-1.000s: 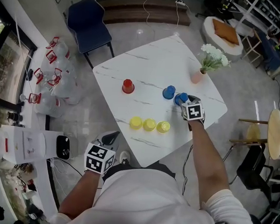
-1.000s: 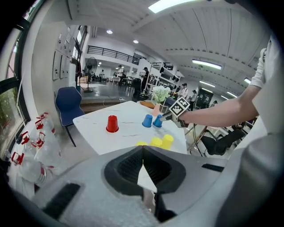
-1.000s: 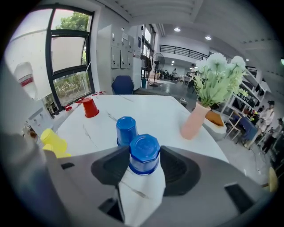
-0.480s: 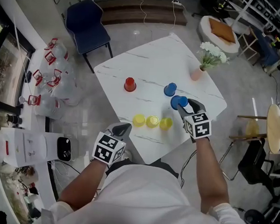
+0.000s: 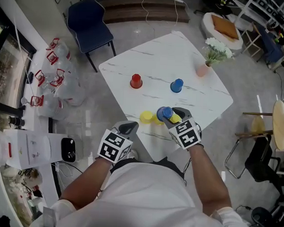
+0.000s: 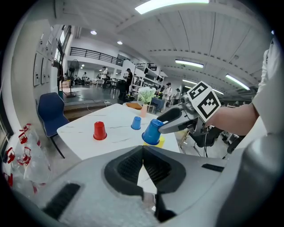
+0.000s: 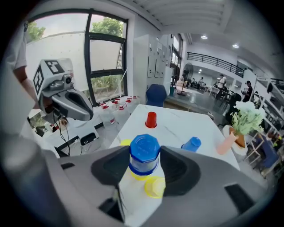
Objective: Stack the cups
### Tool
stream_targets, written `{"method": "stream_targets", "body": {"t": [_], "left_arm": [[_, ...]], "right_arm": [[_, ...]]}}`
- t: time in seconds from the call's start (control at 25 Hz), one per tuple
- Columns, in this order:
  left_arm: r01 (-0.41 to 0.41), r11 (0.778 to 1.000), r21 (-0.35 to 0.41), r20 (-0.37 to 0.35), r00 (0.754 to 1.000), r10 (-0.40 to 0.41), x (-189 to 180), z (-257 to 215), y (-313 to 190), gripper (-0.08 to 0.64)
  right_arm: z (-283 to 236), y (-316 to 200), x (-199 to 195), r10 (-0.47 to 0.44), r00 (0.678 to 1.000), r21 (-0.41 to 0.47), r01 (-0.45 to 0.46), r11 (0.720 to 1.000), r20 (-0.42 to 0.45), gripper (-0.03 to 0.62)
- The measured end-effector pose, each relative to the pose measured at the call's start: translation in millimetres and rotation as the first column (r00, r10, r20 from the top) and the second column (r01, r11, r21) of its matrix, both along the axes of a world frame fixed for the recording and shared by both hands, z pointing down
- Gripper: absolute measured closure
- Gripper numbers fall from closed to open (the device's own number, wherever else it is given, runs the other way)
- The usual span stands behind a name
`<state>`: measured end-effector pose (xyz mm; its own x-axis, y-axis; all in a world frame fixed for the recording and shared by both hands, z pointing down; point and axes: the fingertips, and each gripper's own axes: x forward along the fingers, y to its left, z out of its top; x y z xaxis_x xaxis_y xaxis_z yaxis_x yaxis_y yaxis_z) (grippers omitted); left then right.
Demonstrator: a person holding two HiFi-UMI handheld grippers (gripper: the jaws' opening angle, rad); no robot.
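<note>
My right gripper point(image 5: 166, 114) is shut on an upside-down blue cup point(image 7: 143, 155), pads on both its sides. The cup hangs tilted just over the row of yellow cups point(image 5: 146, 117) near the table's front edge; one yellow cup point(image 7: 154, 186) shows under its rim. Whether blue and yellow touch I cannot tell. A second blue cup point(image 5: 176, 85) and a red cup point(image 5: 136, 80) stand upside down farther back. My left gripper point(image 5: 127, 128) is shut and empty, off the table's near edge, left of the yellow cups. The left gripper view shows the held blue cup point(image 6: 152, 132) ahead.
The white marble table point(image 5: 200, 97) carries a pink vase with white flowers point(image 5: 202, 69) at its far right corner. A dark blue chair point(image 5: 90, 22) stands beyond the table's left side. Bottles and bags point(image 5: 53, 77) lie on the floor at left.
My right gripper has carried the blue cup from beside the other blue cup toward me, to over the yellow cups. The left gripper has come up closer to the table's near edge.
</note>
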<state>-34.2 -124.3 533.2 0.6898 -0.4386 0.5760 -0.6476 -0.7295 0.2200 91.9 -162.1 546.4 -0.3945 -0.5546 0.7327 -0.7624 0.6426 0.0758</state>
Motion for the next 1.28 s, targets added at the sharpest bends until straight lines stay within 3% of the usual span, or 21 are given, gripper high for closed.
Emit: {"method": "stream_targets", "body": {"t": [0.16,0.6,0.8,0.92,1.04,1.28], "left_arm": [[0.018,1.0,-0.005,-0.005,1.0,-0.018,-7,2,4,0.554],[0.059,0.998,-0.02,-0.01,0.998,-0.06,-17,8,4,0.555],[0.066,0.997,-0.031,-0.005,0.998,-0.066,-16,11,1,0.554],[0.079,0.996,-0.038,0.0,0.997,-0.079,-16,13,-2,0.554],[0.1,0.994,-0.039,0.002,0.995,-0.1,-16,14,-8,0.555],[0.134,0.99,-0.038,0.011,0.991,-0.133,-11,11,-14,0.555]], "right_arm": [[9,2,-23,-0.056,0.998,-0.019,0.056,0.998,-0.028,0.371],[21,-4,-39,-0.121,0.99,-0.031,0.119,0.992,-0.067,0.37],[17,-2,-42,-0.134,0.991,-0.023,0.133,0.991,-0.003,0.316],[-7,-6,-30,-0.097,0.991,0.032,0.094,0.995,0.09,0.32],[-29,-27,3,-0.008,0.984,0.085,-0.007,0.996,0.179,0.352],[-16,-89,80,0.153,0.978,0.108,-0.169,0.98,0.142,0.385]]}}
